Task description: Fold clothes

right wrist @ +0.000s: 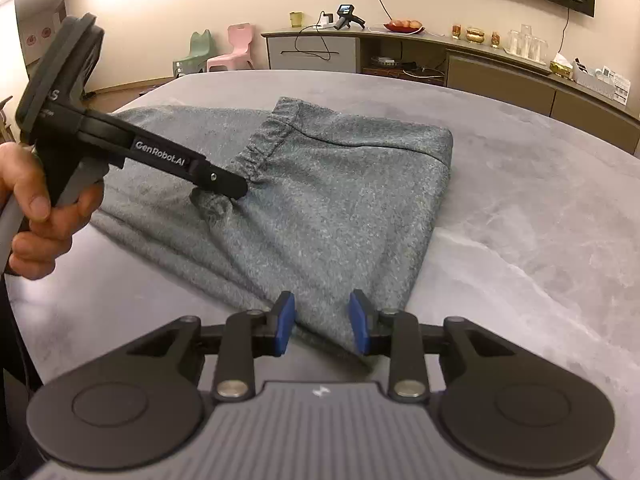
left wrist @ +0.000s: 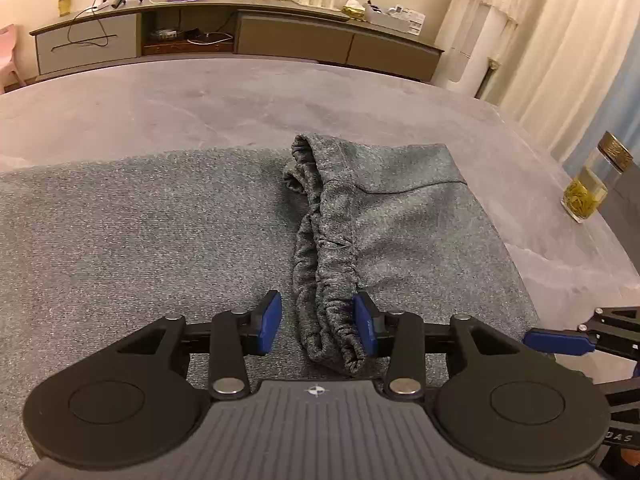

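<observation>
Currently: grey trousers point(right wrist: 320, 200) lie half-folded on grey table point(right wrist: 540, 220). Left gripper point(left wrist: 318, 322) released, elastic waistband point(left wrist: 320, 248) between jaws, ungripped. Right gripper point(right wrist: 322, 326) released, straddling near hem at 6 o'clock. Advice: clench both on all layers before lifting; keep edges aligned.

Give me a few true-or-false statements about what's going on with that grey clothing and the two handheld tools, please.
1. The grey garment lies on a grey table. True.
2. The left gripper has its fingers apart around the bunched elastic waistband. True.
3. The right gripper holds a red towel. False: only the garment's grey edge lies between its fingers.
4. A glass jar stands on the garment. False: it stands on the bare table, off to the side.
5. A hand grips the left tool's handle. True.
</observation>
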